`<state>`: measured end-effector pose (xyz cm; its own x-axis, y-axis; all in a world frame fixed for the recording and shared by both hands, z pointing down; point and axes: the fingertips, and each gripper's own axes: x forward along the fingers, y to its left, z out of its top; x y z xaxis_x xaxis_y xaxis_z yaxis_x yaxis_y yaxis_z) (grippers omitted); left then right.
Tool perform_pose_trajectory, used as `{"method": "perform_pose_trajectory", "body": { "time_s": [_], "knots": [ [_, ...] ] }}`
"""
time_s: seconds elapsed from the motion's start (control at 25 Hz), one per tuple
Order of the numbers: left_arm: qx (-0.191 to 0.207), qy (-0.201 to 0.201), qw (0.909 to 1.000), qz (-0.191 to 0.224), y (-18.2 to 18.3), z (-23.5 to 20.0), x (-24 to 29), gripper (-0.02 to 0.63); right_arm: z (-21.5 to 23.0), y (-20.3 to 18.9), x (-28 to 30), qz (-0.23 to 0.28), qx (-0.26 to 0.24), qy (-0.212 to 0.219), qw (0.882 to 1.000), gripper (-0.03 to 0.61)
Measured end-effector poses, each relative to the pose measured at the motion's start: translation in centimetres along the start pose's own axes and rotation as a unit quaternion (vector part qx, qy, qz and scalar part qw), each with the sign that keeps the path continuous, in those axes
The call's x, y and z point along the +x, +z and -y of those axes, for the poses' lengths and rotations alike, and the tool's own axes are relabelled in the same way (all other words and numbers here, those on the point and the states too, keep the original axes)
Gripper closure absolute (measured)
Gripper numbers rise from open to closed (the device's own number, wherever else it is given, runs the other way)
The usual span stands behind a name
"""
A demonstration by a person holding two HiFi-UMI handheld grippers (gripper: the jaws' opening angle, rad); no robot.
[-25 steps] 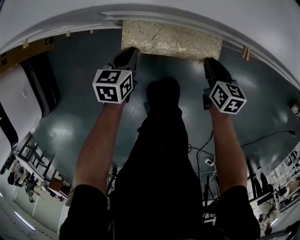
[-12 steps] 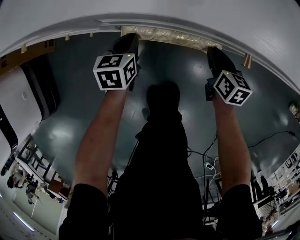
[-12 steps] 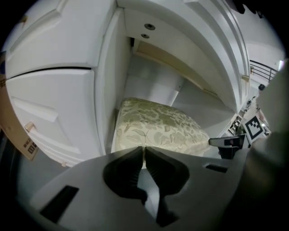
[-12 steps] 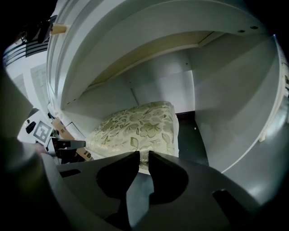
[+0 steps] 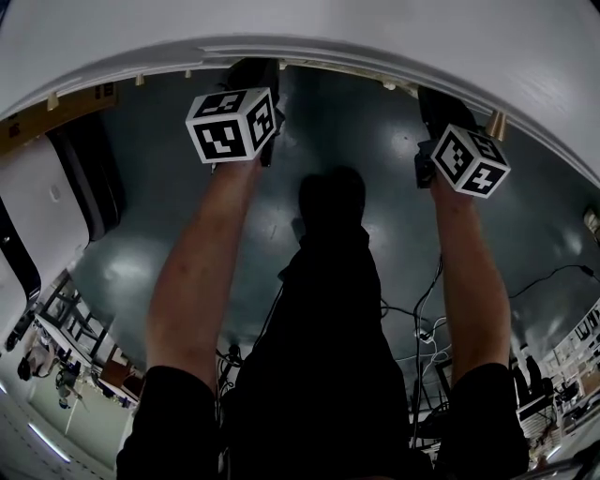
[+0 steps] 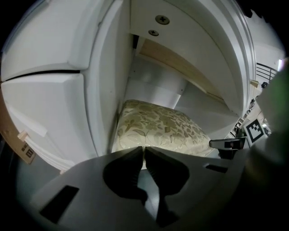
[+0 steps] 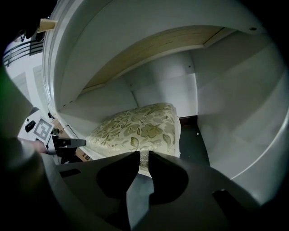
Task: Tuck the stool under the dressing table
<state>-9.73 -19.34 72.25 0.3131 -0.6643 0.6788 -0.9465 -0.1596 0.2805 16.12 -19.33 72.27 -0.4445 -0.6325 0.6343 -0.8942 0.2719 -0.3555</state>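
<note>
Nearly done: the stool [image 6: 158, 128] sat under the tabletop [image 5: 375, 33], behind its front edge. My left tongs [image 6: 144, 150] were closed against the stool's near edge and my right tongs [image 7: 143, 155] nipped that same edge. Next, I judged, came a release and a straight pull back.

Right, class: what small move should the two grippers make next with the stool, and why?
Probably draw the left gripper and right gripper straight back. The stool already sits under the dressing table, out of sight in the head view, with both grippers' tips at its near edge.
</note>
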Motion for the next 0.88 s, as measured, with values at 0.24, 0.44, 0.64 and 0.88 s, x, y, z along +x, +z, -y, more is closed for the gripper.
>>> {"method": "perform_pose_trajectory", "body": {
  "time_s": [0.24, 0.44, 0.64, 0.88],
  "knots": [
    [0.004, -0.001, 1.0, 0.009, 0.1, 0.0, 0.3, 0.589, 0.3, 0.3, 0.7, 0.009, -0.01, -0.007, 1.0, 0.502],
    [-0.005, -0.005, 0.9999, 0.013, 0.2, 0.8, 0.1, 0.589, 0.9, 0.8, 0.1, 0.017, -0.003, -0.021, 1.0, 0.502],
    [-0.023, -0.008, 0.9995, 0.018, 0.1, 0.7, 0.1, 0.589, 0.9, 0.7, -0.4, 0.028, 0.006, -0.015, 0.999, 0.502],
    [-0.005, -0.002, 0.9996, 0.026, -0.2, 0.6, -1.8, 0.589, 0.1, -0.1, -0.9, 0.011, 0.023, -0.027, 0.999, 0.502]
  ]
}}
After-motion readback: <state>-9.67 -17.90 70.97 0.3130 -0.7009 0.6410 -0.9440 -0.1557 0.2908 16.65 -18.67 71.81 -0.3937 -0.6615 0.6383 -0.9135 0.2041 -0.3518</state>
